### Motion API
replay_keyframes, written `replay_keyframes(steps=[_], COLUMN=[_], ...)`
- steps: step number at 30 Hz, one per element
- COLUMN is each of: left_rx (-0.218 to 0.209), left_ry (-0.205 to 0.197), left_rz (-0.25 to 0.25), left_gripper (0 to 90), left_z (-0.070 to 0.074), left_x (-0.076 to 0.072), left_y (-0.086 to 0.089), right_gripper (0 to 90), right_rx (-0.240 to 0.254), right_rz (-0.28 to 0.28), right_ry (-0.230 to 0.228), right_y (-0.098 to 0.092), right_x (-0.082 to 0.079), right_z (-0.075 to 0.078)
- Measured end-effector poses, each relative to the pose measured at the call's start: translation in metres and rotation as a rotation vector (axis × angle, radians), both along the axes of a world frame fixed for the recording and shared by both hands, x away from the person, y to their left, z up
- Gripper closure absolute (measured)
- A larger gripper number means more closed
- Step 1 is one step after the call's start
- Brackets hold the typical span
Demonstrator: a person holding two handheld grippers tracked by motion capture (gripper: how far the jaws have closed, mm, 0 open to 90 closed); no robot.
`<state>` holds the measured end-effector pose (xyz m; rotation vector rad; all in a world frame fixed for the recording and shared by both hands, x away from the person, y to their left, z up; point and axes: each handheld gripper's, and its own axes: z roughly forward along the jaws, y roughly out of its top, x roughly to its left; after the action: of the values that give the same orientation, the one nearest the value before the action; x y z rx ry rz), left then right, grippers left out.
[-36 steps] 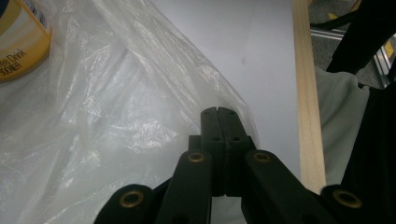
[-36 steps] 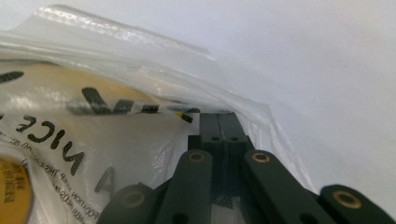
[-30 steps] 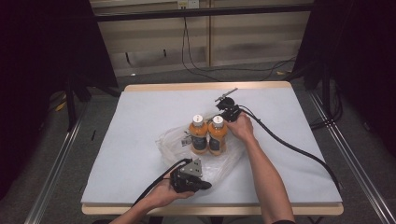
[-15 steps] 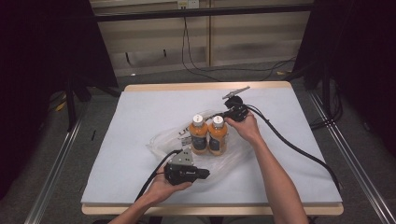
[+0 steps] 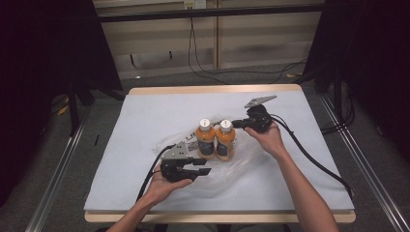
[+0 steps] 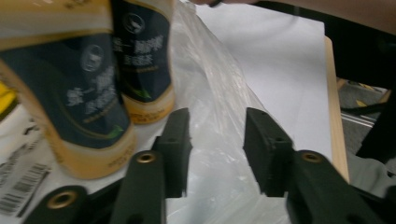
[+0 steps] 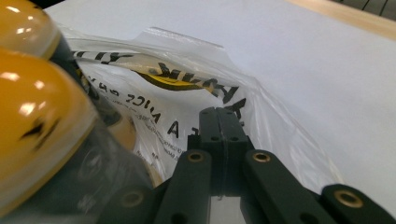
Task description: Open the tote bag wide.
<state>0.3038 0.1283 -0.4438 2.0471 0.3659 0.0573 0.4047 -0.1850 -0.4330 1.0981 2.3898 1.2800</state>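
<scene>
Table [image 5: 145,121] covered in a white sheet, seen from above, with a pale wooden rim showing at its far and near edges. Two orange juice bottles [image 5: 216,140] with white caps stand upright and touching, just on the near side of the table's middle. They stand on a crumpled clear plastic bag [image 5: 241,166] that spreads around them toward the near edge. The bag carries black and yellow print, and a barcode label lies beside the bottles in the left gripper view. Black cables trail off the near and right edges.

The left gripper [image 5: 202,170] lies level near the near edge, just in front of the bottles, pointing to the right. Its jaws have just been opening and now stand partly apart. Bag film lies between and beneath them, and the pads do not press on it. The bottles rise just beside the jaws in the left gripper view [image 6: 217,154].

The right gripper [image 5: 235,124] sits just right of the bottle caps, pointing left toward them. Its jaws are fully together [image 7: 219,140]. Whether they pinch the bag film just beyond them cannot be told.
</scene>
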Motion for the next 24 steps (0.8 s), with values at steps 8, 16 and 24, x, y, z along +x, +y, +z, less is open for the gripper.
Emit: replay_keyframes(steps=[8, 16, 24], left_rx=[0.007, 0.052, 0.036], left_ry=[-0.003, -0.022, -0.033], left_rz=[0.078, 0.120, 0.184], left_gripper=[29.2, 16.3, 8.5], left_z=[0.005, 0.007, 0.013], left_x=[0.005, -0.001, -0.004], left_y=[0.011, 0.029, 0.052], right_gripper=[76.4, 36.4, 22.0], right_rx=[0.026, 0.068, 0.034], right_rz=[-0.010, -0.051, -0.106], right_ry=[-0.081, -0.118, -0.160], right_y=[-0.018, -0.037, -0.061], right_x=[-0.033, -0.071, -0.104], right_z=[0.011, 0.017, 0.021])
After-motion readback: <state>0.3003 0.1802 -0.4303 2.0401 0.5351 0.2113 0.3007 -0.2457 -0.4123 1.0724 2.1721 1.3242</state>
